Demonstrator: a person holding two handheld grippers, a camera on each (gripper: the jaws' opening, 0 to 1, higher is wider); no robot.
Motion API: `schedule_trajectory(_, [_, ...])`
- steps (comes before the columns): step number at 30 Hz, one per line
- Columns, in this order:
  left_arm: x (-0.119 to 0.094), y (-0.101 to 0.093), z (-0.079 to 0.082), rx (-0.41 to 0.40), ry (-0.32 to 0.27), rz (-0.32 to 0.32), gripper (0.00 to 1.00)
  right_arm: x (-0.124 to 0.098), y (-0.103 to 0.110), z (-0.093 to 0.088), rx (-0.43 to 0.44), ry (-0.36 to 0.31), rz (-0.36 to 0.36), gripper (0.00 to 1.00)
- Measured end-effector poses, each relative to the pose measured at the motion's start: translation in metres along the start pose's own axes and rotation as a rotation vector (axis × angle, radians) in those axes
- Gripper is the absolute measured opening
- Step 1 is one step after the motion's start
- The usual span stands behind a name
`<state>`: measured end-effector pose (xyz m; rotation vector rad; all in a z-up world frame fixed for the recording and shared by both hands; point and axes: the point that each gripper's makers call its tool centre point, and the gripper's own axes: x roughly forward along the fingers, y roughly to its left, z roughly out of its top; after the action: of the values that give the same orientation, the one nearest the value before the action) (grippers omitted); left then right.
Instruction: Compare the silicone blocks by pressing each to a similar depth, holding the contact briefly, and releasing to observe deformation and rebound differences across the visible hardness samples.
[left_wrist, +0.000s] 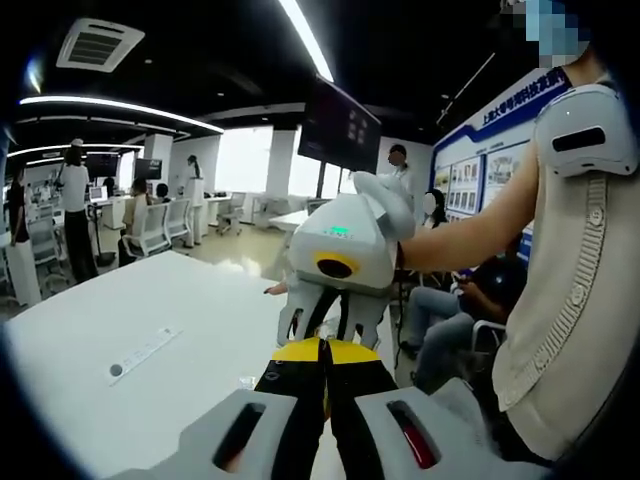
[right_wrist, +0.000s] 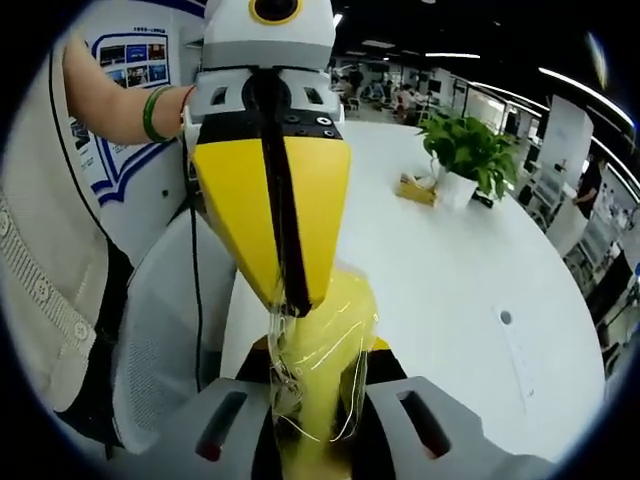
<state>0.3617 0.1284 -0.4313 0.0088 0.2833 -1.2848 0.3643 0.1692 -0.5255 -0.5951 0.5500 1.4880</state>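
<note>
Both grippers meet tip to tip above the white table (right_wrist: 480, 250)

Right gripper view: a yellow block (right_wrist: 325, 370) in clear film sits between the right gripper (right_wrist: 315, 440) jaws — clamped there, rising from the view's bottom. The left gripper (right_wrist: 285, 300) comes down from above, its yellow jaws closed, tips pinching the film at the block's top. Left gripper view: left gripper (left_wrist: 322, 350) jaws are pressed together, the right gripper (left_wrist: 330, 320) just ahead. A plant (right_wrist: 470, 150) stands well apart on the table

I see an open office — white table (left_wrist: 120, 320) w/ potted plant (right_wrist: 468, 150), ceiling light strips (left_wrist: 305, 38), AC vent (left_wrist: 98, 44), wall monitor (left_wrist: 342, 127), bright windows (left_wrist: 245, 158) at back.
</note>
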Motion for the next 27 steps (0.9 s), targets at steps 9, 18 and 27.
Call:
schedule_trajectory(9, [-0.0005, -0.0003, -0.0002, -0.002, 0.002, -0.004, 0.00, 0.0003, -0.0029, 0.0011, -0.034, -0.009, -0.008, 0.07])
schedule_trajectory(18, [0.0022, -0.0009, -0.0012, 0.004, 0.007, 0.005, 0.00, -0.0002, -0.0028, -0.0008, -0.028, -0.007, -0.008, 0.07])
schedule_trajectory(27, [0.0038, -0.0044, 0.0027, 0.021, 0.013, 0.014, 0.00, -0.0049, -0.0027, 0.0007, -0.024, -0.021, -0.030, 0.09])
